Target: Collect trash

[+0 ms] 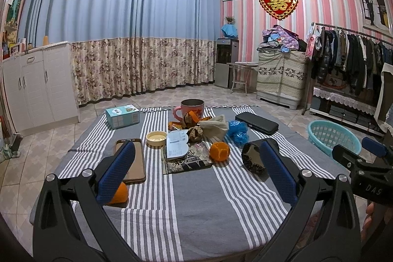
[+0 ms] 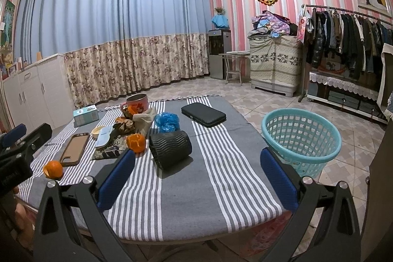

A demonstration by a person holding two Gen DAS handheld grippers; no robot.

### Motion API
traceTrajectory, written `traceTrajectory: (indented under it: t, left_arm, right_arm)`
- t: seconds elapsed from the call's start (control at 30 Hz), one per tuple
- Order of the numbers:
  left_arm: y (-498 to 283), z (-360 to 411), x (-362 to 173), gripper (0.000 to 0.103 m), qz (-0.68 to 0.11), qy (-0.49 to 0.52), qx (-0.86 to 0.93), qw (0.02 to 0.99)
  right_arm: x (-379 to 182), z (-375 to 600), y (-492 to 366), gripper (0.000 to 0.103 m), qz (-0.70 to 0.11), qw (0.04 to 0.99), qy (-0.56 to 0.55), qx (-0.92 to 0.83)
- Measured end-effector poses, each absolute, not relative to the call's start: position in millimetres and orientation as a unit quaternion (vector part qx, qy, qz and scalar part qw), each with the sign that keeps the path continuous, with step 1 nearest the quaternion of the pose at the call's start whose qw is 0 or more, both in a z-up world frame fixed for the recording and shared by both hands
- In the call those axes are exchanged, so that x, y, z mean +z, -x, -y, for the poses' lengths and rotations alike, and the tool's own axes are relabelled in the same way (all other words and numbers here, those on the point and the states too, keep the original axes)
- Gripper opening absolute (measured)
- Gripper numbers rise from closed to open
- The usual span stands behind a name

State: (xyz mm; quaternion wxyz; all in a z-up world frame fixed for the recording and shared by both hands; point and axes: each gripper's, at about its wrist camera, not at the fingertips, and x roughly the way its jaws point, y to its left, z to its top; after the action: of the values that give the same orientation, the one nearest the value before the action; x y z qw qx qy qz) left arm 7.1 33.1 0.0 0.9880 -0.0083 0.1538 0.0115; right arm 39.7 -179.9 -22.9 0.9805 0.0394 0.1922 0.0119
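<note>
Litter heap (image 1: 196,129) mid-table, cup (image 1: 192,108) behind, phone (image 1: 132,161) left, basket (image 2: 301,139) right (on floor)

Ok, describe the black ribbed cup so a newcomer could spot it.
Start at the striped table, on the side nearest the turquoise basket. The black ribbed cup lies toppled there, right of the orange peel: the only dark, wavy-ridged cylinder.
</note>
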Motion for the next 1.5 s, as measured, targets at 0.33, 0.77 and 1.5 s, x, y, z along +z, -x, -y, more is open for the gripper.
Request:
traceTrajectory:
  t: [0.33, 0.77, 1.5]
  left_arm:
    - [-13.5, -37.8, -3.4, 0.098, -0.162, 0.014, 0.022, 0.986]
    - [-22.8, -55.9, -9.7, 0.098, -0.170, 0.020, 0.039, 0.984]
    - [-61.5, -162.2, -88.7, 0.098, -0.270, 0.082, 0.152, 0.947]
  right_arm:
    - [-27.6, 177.4, -52.1, 0.099, -0.197, 0.979, -0.043, 0.021]
    - [-30.3, 175.2, -60.4, 0.099, -0.200, 0.978, -0.043, 0.025]
    - [-47.3, 143.1, -121.4, 0.099, -0.229, 0.971, -0.039, 0.053]
